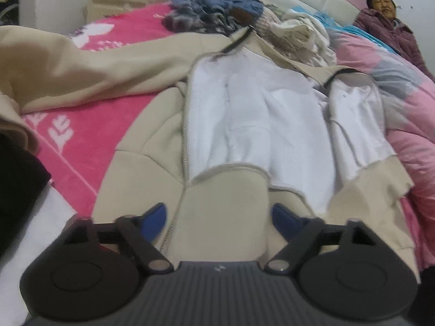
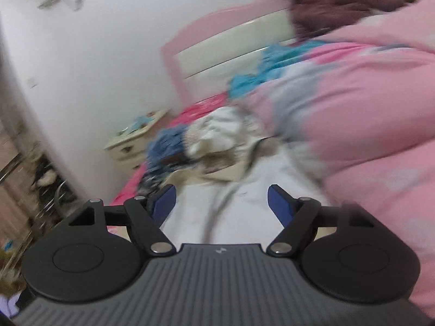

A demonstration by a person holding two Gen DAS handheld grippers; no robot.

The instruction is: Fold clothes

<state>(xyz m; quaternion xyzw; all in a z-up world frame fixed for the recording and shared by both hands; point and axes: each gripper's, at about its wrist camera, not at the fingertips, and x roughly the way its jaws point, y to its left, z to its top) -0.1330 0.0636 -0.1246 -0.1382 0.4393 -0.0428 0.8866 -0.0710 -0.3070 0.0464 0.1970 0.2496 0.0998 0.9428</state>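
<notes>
The beige zip jacket (image 1: 152, 146) lies spread open on the bed (image 1: 78, 146), white lining up, one sleeve flung out to the left: no fold made as yet. Behind it a heap of unsorted clothes (image 1: 217, 8) remains untouched. Left tongs (image 1: 218, 217) stand wide apart over the hem, gripping nothing. Right tongs (image 2: 221, 203) likewise gape empty; that view is blurred, but the white lining appears beneath them. Judged: task barely begun.
</notes>
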